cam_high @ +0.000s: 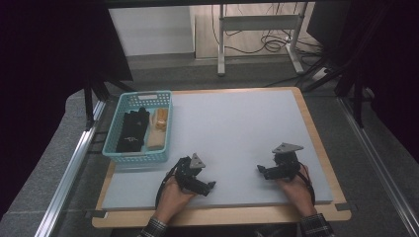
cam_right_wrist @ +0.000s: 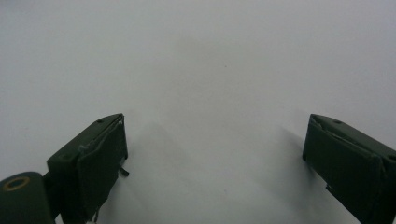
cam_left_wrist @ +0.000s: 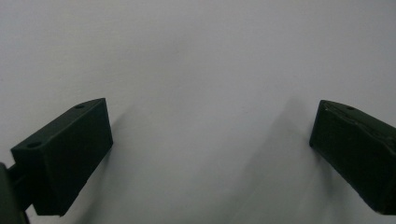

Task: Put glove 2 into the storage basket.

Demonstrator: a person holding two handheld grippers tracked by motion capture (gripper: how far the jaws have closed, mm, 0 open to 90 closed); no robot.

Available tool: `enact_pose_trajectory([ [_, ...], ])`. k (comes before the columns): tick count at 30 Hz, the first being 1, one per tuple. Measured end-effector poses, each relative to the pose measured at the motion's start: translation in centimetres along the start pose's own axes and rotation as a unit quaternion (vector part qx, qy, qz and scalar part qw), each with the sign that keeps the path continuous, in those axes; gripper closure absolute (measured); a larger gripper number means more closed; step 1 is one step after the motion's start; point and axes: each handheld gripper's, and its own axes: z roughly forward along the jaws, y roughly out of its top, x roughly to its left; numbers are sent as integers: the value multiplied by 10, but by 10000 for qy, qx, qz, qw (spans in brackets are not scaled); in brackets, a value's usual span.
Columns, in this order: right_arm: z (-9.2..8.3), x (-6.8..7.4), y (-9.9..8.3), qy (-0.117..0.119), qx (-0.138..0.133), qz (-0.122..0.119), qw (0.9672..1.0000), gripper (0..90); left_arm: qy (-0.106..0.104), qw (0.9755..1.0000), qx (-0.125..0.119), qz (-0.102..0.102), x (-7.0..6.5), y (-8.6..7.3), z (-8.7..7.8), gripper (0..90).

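In teal plastic basket (cam_high: 123,114) at table's far left: black folded cloth (cam_high: 132,130), likely soft, light, so pinch mid-fold. My left gripper (cam_high: 211,186) and right gripper (cam_high: 260,169) both spread wide, empty, well apart from it.

Readable text: none was found.
Basket (cam_high: 140,157) label: a pale plate on the far rim, too small to read.

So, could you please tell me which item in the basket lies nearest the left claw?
The tan block, at the basket's right side; the black item lies farther left.
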Motion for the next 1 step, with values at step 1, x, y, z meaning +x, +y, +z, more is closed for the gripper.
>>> enact_pose_trajectory([
  [1,0,0,0,0,6,-1,10000,63,5,10000,1,7,0,0,0,0],
])
